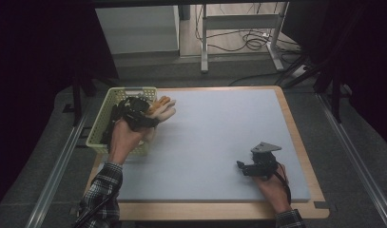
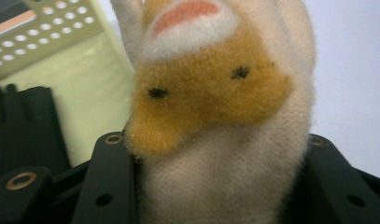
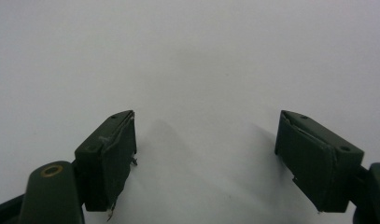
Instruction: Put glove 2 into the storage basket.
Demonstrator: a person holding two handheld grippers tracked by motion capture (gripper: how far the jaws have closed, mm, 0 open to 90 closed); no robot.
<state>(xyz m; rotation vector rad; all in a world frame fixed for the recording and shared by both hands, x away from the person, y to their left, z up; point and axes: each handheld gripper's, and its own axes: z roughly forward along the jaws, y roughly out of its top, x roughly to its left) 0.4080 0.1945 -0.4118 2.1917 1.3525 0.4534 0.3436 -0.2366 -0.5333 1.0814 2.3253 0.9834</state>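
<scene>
Tabletop was pale grey w/ a wood edge. At its far-left corner sat a yellow-green basket. Left gripper clamped a cream-and-orange plush toy at the basket's right rim. Right gripper, near right, was wide open w/ nothing between its jaws.

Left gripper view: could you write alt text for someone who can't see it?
A plush toy in orange and cream, with two small black eyes, is clamped between the left gripper's two black jaws. Behind it to the left stands a pale green basket with a perforated wall, and to the right lies the pale table top.
</scene>
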